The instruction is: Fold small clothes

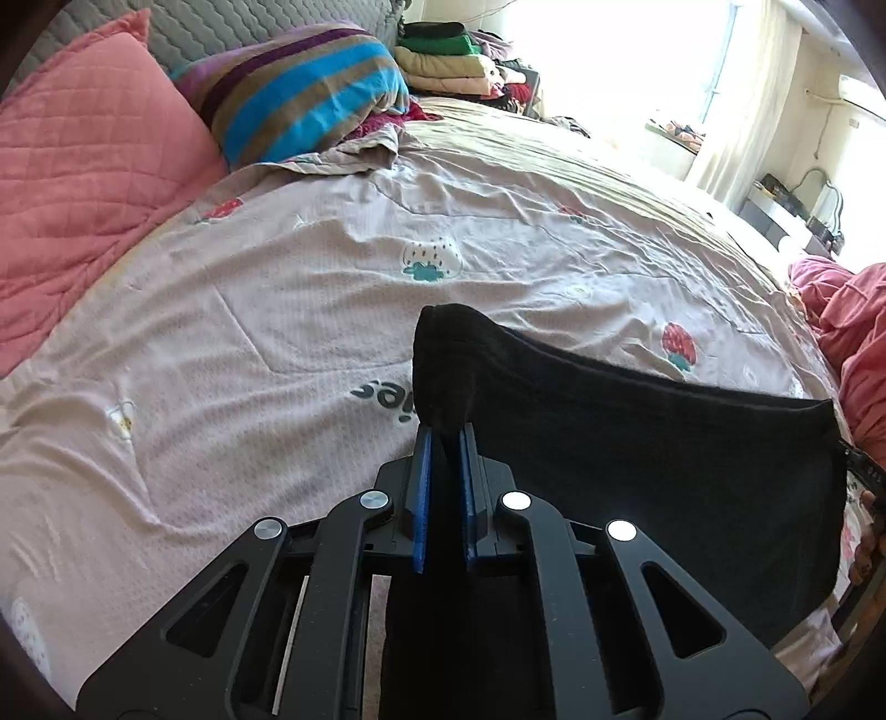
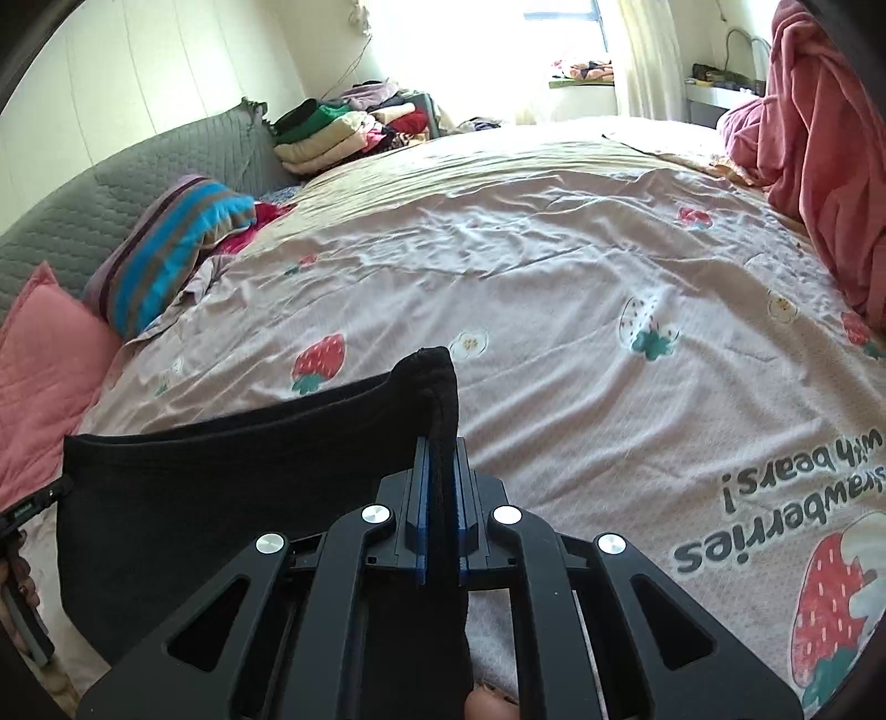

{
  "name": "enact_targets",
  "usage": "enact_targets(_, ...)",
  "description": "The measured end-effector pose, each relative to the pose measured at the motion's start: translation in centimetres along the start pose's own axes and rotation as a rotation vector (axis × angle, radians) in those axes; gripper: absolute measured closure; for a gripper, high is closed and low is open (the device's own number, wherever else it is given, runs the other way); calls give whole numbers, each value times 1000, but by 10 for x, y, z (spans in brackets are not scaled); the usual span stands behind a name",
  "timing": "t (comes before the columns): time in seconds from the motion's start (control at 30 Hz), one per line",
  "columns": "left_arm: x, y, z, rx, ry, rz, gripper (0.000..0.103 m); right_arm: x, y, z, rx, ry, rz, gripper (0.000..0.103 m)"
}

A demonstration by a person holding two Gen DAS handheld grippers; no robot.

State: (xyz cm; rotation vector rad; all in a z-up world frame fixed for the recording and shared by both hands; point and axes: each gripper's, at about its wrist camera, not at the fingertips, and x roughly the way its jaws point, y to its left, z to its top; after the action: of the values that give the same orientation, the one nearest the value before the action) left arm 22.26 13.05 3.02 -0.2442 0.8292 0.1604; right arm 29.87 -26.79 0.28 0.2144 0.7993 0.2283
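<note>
A wide bed is covered by a pale pink bedsheet [image 1: 288, 288] printed with strawberries, small flowers and dark lettering, and it is creased across most of its surface. Along its head a grey quilted headboard [image 2: 111, 183] is seen, with a pink quilted pillow [image 1: 83, 166] and a striped cushion [image 1: 310, 83] in blue, brown and purple laid against it. A pink blanket [image 2: 819, 133] is heaped at the opposite side of the bed, and a stack of folded clothes [image 2: 332, 130] is piled beyond the far corner, near a bright curtained window [image 2: 559, 33]. Above the near part of the sheet a black garment [image 1: 637, 443] is held up and stretched between the two grippers, its upper edge sagging slightly between them and its body hanging below. One upper corner is clamped by the left gripper [image 1: 444, 432], whose blue pads [image 1: 422, 487] are pressed narrowly together on the bunched cloth. The other corner is pinched in the same way by the right gripper [image 2: 440, 443], its jaws nearly closed on a thick fold of the fabric. Part of a hand [image 2: 490, 703] is glimpsed at the bottom edge of the right wrist view.
</note>
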Motion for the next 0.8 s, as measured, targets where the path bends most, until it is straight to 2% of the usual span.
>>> enact_targets(0.1,11,0,-1,-8,12,16,100,11,0,-1,9,13,-3,97)
enact_targets(0.3,31,2,-14,-8,43,47,99,32,-1,-20,-5,63,-87,97)
enact_targets(0.63,34,2,-21,15,53,67,98,30,3,-34,-70,78,-196,94)
enact_targets(0.73,31,4,-22,21,55,78,97,26,3,-38,-86,90,-222,80)
enact_targets(0.8,28,6,-24,20,59,82,95,18,2,-41,-80,89,-213,75)
